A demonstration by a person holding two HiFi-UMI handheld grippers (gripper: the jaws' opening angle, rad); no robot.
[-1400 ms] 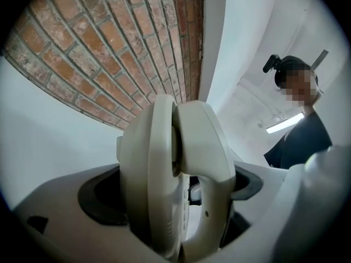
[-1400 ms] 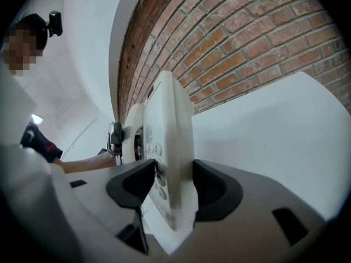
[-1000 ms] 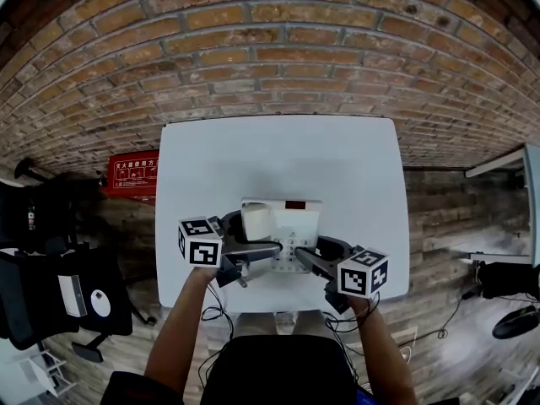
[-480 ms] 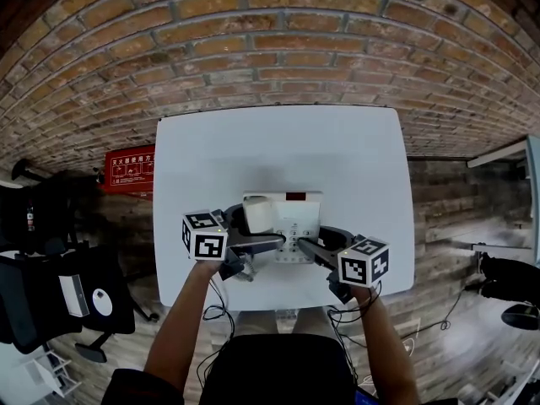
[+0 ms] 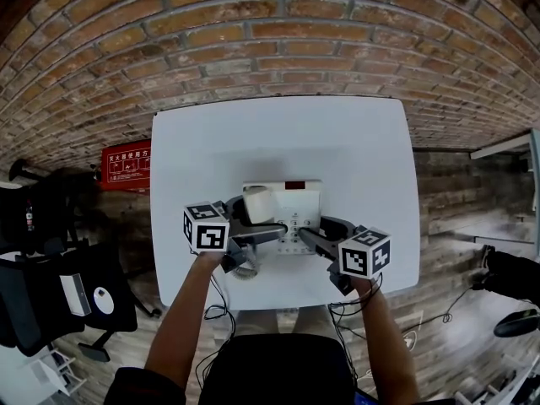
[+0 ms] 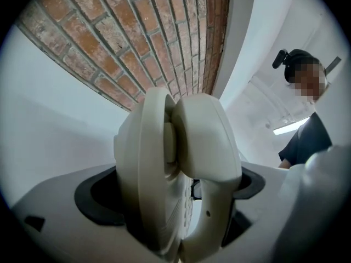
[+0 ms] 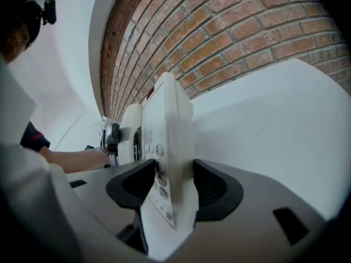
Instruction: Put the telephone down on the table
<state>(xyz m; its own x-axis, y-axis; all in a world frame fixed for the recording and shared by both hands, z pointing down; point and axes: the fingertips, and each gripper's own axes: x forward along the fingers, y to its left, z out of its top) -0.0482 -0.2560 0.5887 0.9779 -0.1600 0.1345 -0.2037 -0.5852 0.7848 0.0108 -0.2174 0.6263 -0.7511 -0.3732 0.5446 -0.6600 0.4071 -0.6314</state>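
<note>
One telephone (image 5: 291, 209), cream-white, lies level over the near half of the white table (image 5: 278, 133), between the table's middle and its near edge. One handset (image 5: 257, 202) sits in the cradle on the telephone's left side.

Two grippers, both closed on the telephone:
- left gripper (image 5: 274, 229): jaws clamped across the left side, pinching handset and base together, as its own view shows.
- right gripper (image 5: 308, 236): jaws clamped on the right edge of the base, over the keypad.

Two marker cubes, one per gripper, stand outboard of the telephone, over the near part of the table.

Edges and room:
- Far side: a wide bare stretch of table runs to the far edge, which meets the brick wall (image 5: 270, 40).
- Left and right: bare strips of table on both sides, the table's corners well apart from the telephone.
- Near side: the near edge lies just behind the grippers; the person's forearms cross it.

Hidden or unclear:
- The telephone's underside is out of sight, so whether it touches the table or hangs just above it cannot be told.
- Jaws cover part of the keypad in the head view.
- Print on the one red sign (image 5: 126, 165), off the table's left edge, is too small to read.
- One dark chair (image 5: 59, 285) at the left is cut off by the frame.
</note>
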